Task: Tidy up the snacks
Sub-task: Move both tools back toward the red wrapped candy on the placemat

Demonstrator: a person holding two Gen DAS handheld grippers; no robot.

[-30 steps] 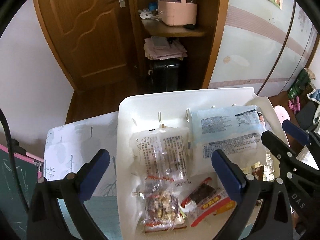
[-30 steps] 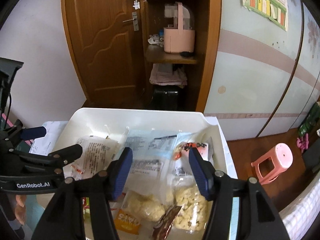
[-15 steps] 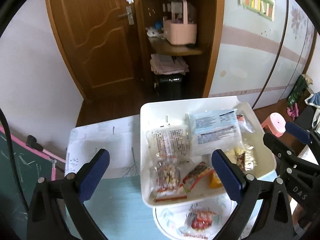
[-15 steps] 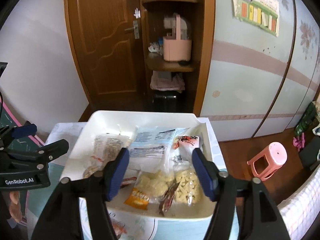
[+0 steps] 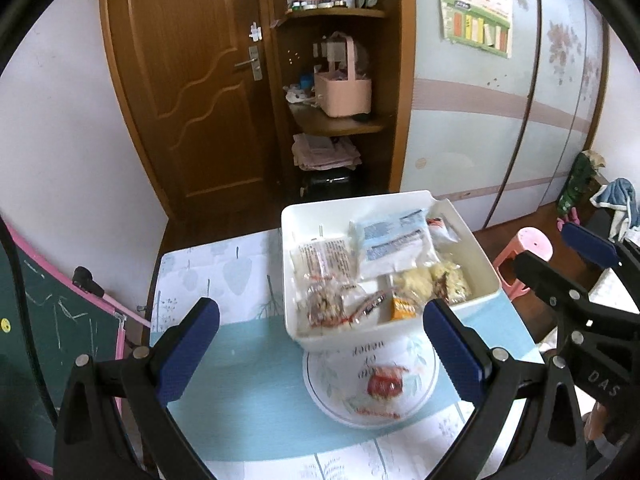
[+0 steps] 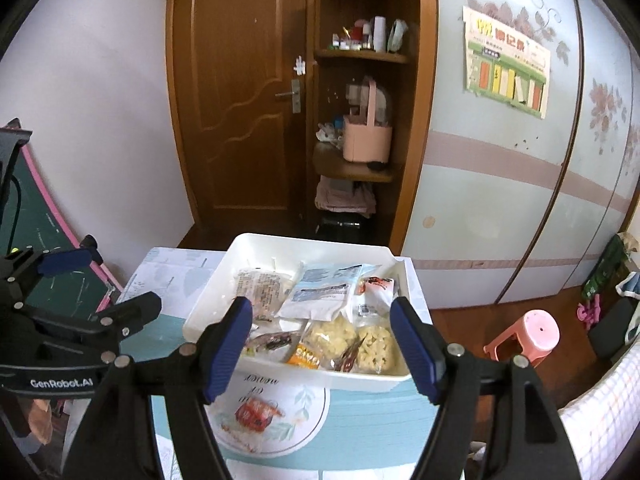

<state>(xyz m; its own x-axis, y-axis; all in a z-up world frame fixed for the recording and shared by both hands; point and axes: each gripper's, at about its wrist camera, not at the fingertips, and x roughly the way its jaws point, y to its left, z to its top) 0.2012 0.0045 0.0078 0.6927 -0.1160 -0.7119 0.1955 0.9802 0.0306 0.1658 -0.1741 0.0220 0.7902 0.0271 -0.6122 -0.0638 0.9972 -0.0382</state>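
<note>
A white bin (image 5: 486, 258) (image 6: 364, 382) stands on the table, filled with several snack packets: a clear printed packet (image 5: 324, 256), a pale blue packet (image 5: 394, 242) (image 6: 324, 290), yellow puffed snacks (image 5: 416, 280) (image 6: 334, 334) and an orange packet (image 5: 402, 307). My left gripper (image 5: 320, 354) is open and empty, held back from the bin over the table. My right gripper (image 6: 322, 350) is open and empty, near the bin's front wall. Each gripper also shows at the edge of the other's view.
A round plate with a red picture (image 5: 372, 384) (image 6: 266, 412) lies in front of the bin on a blue and white tablecloth (image 5: 224, 276). A pink stool (image 6: 528, 334) stands to the right. A green chalkboard (image 5: 48, 320) leans at the left. A wooden door and shelves stand behind.
Both grippers have pulled back and up from the bin, which now looks smaller and farther. The plate in front of it has come into view. Both stay open and empty.
</note>
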